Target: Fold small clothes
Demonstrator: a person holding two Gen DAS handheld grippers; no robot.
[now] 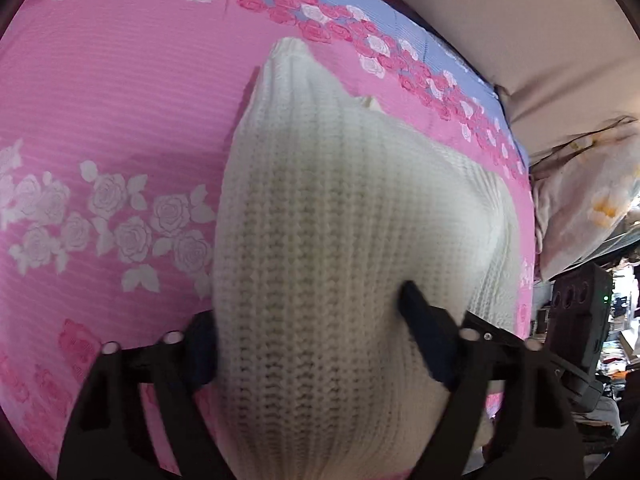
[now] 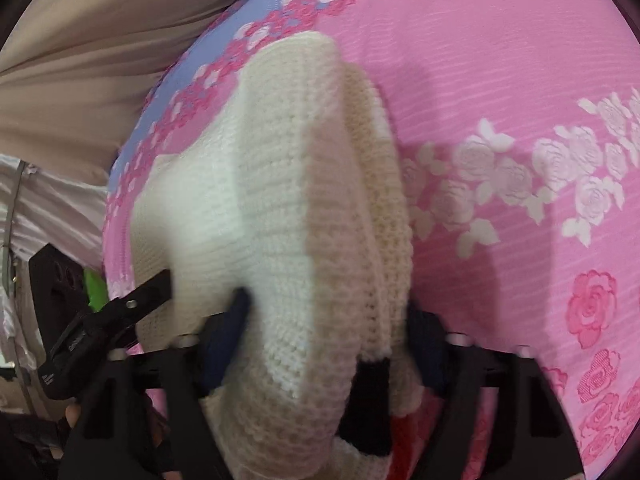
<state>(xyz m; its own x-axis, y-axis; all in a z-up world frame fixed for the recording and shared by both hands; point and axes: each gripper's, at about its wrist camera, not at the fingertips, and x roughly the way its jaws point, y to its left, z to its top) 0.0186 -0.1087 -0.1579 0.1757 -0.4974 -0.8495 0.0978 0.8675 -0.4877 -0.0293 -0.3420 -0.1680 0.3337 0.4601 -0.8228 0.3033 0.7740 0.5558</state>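
A small cream knitted sweater (image 1: 320,240) is held up over a pink rose-patterned bedsheet (image 1: 100,100). My left gripper (image 1: 308,328) is shut on the sweater's near edge, with knit bunched between its dark fingers (image 1: 424,332). In the right wrist view the same sweater (image 2: 288,208) hangs folded in thick layers, with a black and red patch (image 2: 368,408) near the bottom. My right gripper (image 2: 332,332) is shut on it. The left gripper's finger (image 2: 152,288) shows at the sweater's left edge.
The bedsheet (image 2: 500,80) has a blue border with pink roses (image 1: 400,40). A beige curtain or wall (image 1: 520,20) lies beyond the bed. A pale floral pillow or bundle (image 1: 580,208) and cluttered shelves (image 1: 616,340) stand at the right.
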